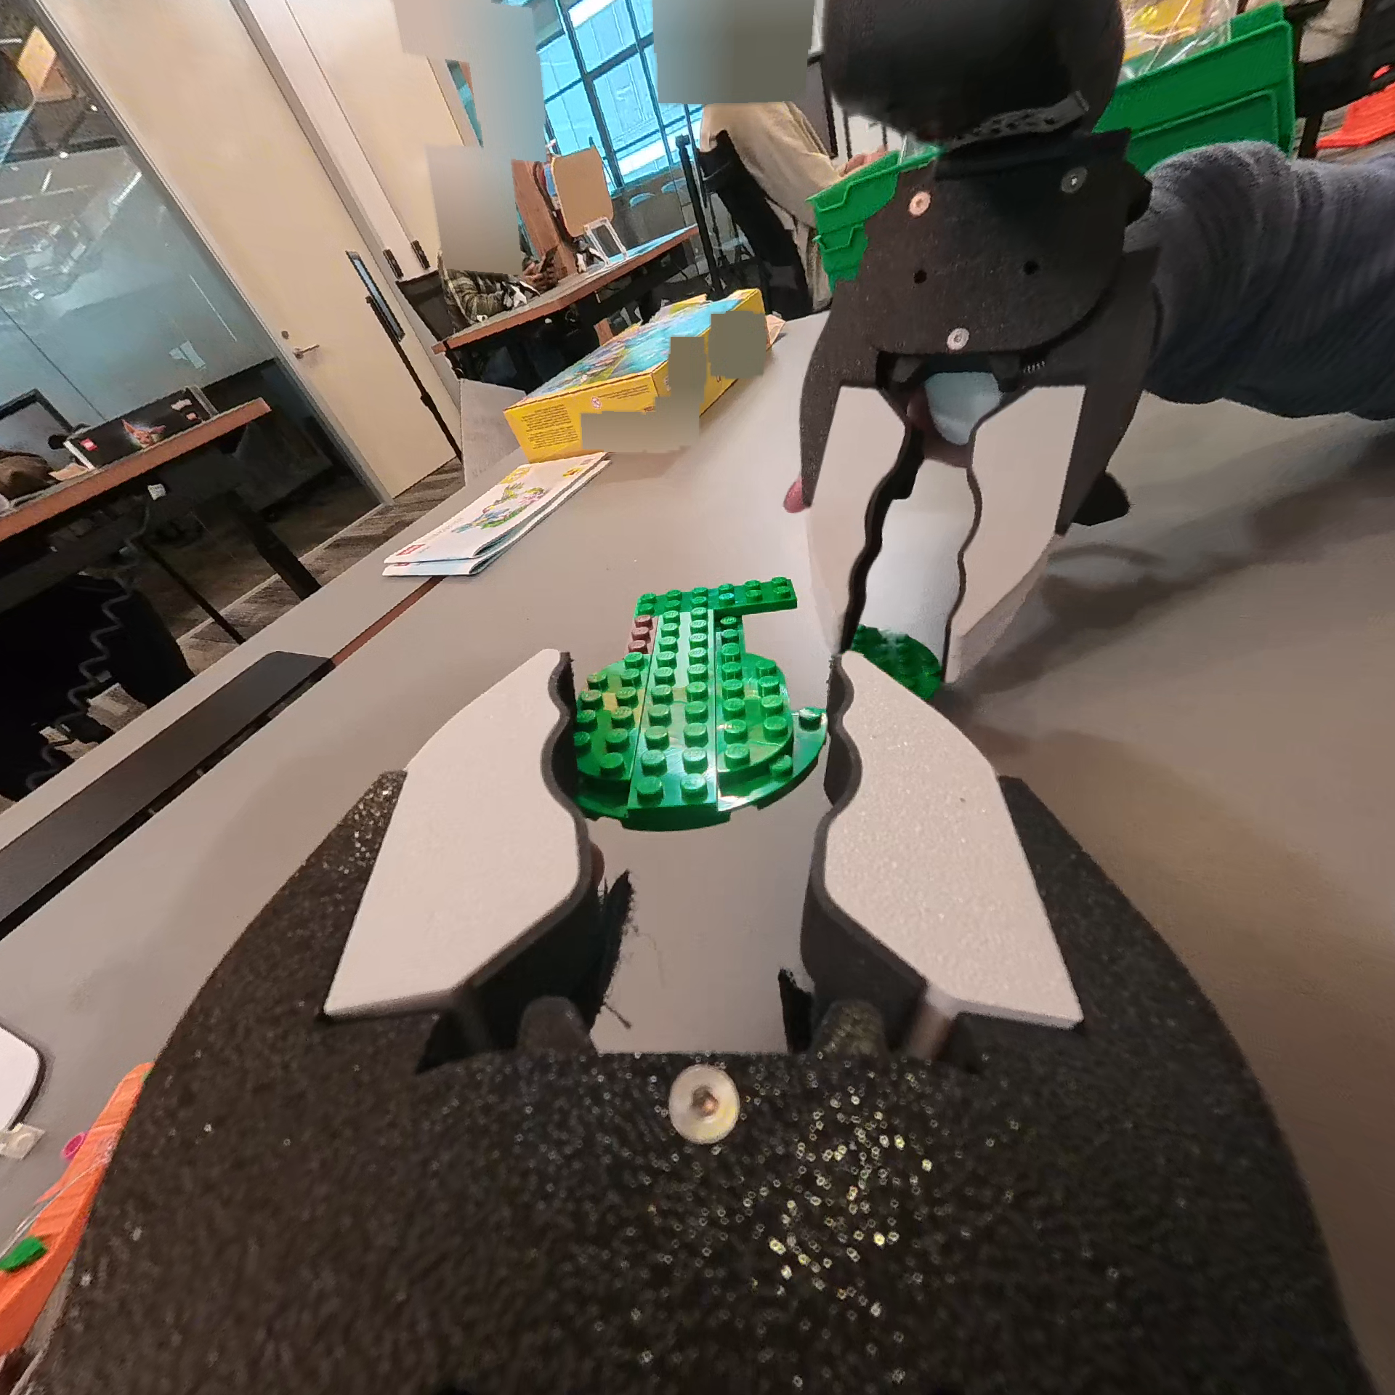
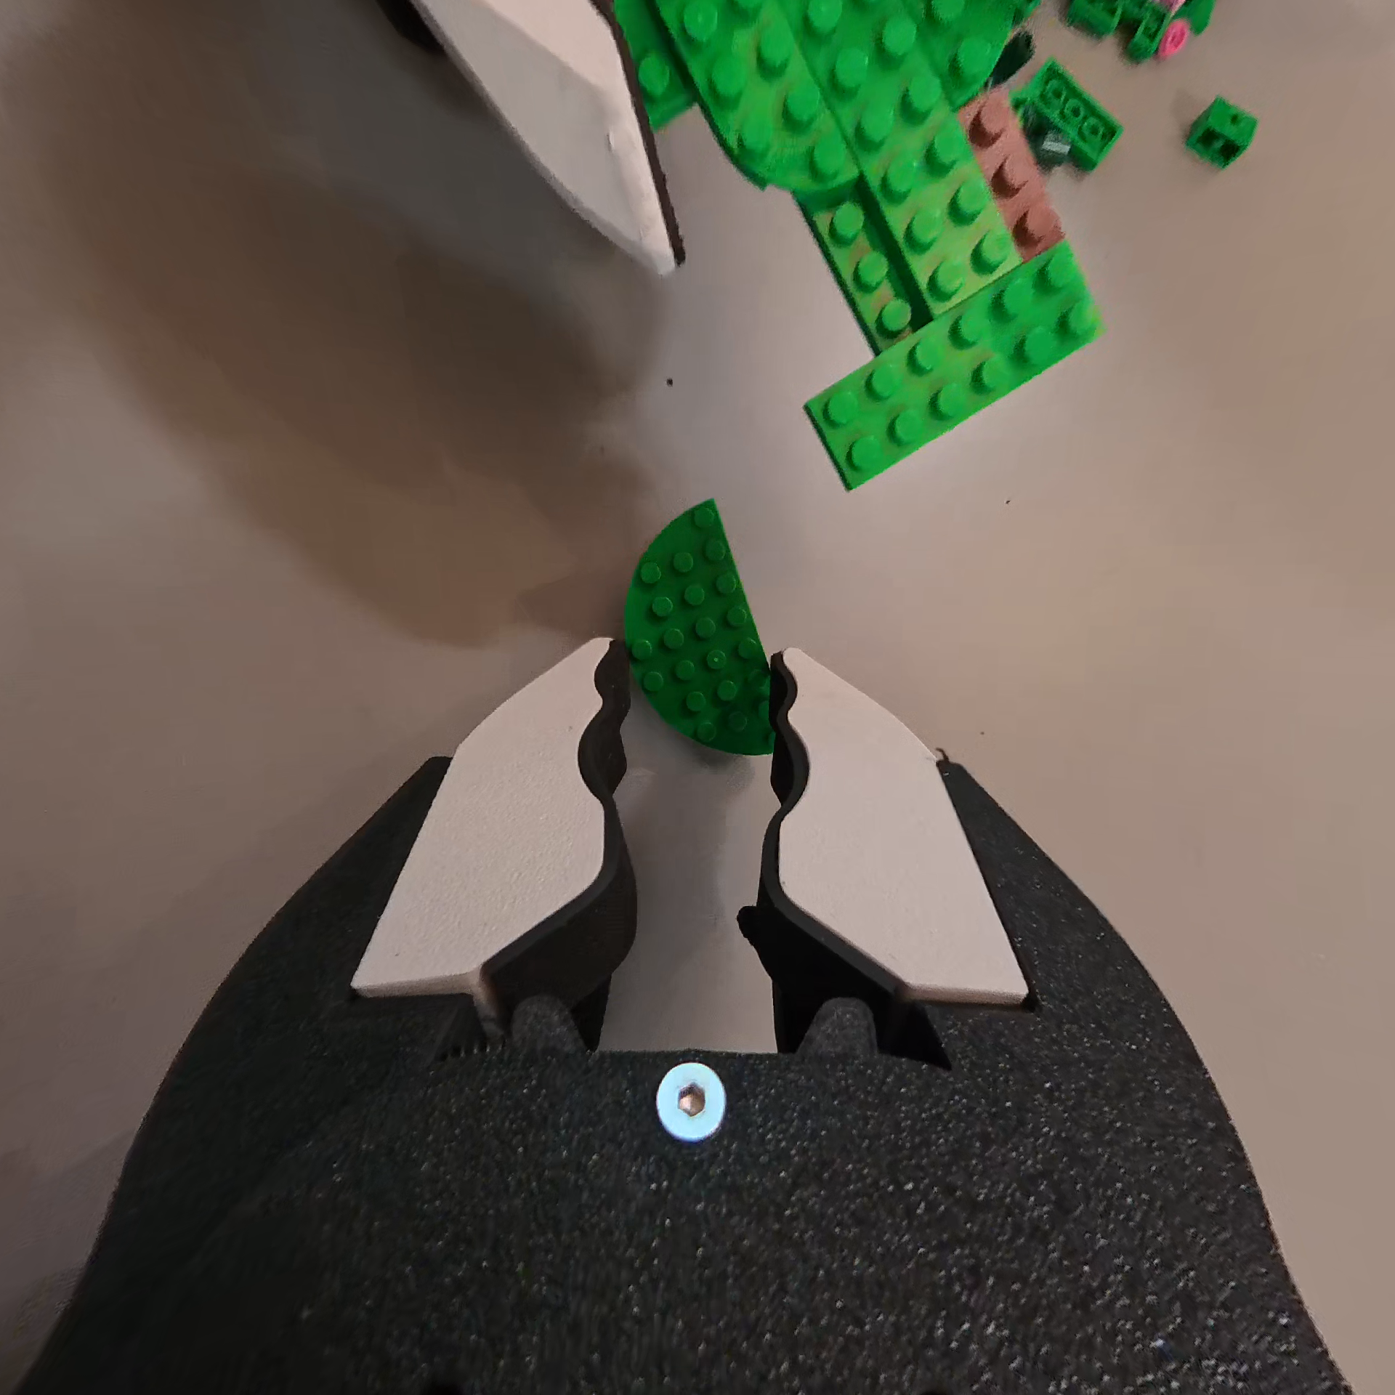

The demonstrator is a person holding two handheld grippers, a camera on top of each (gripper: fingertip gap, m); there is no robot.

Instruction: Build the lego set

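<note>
Step in hand, as I judged it: picking up the next plate for the green base. The right tool (image 2: 698,664) was down at the desk (image 2: 302,453), fingers partly open and straddling a green half-round plate (image 2: 694,634) that lay flat, studs up. Both fingertips looked to be at or touching the plate's edges, but whether they were actually clamping was not clear; the plate was not lifted.

The left tool (image 1: 698,672) was open wide, its fingers either side of the near rounded end of the green base assembly (image 1: 694,725), bracing rather than squeezing as far as I could see. The assembly was several green plates joined, with a small brown piece (image 2: 1011,181) at one side and a long green plate (image 2: 959,362) across the far end. The half-round plate sat near the assembly but apart from it. Loose green bricks (image 2: 1219,132) lay farther off. A yellow box (image 1: 634,385) and instruction booklet (image 1: 498,521) sat beyond on the desk.

Next move probably called for closing the right tool on the plate's thin edges, lifting, aligning studs with the base and pressing down while the left tool steadied it. Thin flat plate, so slipping was likely.
</note>
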